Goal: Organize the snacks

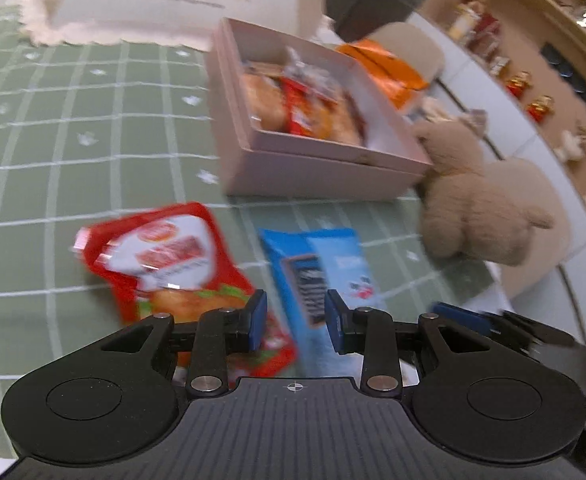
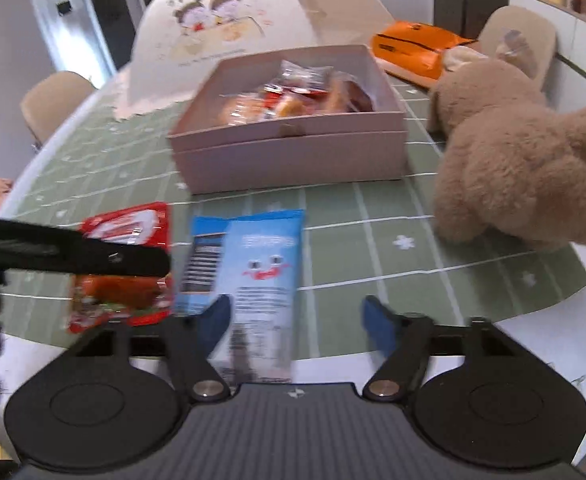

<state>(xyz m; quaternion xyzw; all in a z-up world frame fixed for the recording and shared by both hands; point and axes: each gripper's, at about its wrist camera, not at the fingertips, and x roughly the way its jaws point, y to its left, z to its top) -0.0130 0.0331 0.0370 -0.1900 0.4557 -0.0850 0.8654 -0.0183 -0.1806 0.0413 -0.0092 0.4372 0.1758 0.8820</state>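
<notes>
We've got the right gripper (image 2: 295, 320) spread, nothing pinched, blue packet (image 2: 249, 276) lying between its jaws, long axis toward the box (image 2: 293, 152). Left gripper (image 1: 295, 320) part-open, empty, nearer the red packet (image 1: 173, 272).

Green white-gridded tablecloth (image 2: 393, 216), pink box (image 2: 293, 156), red packet (image 1: 173, 264), blue packet (image 2: 253, 264), tan plush (image 2: 513, 152).

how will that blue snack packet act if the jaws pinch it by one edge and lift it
The blue snack packet lies flat and thin on the green tablecloth, so it is probably light and likely to droop from an edge pinch. Its glossy film looks slippery and may slide if pushed. It is unlikely to roll or tip.
</notes>
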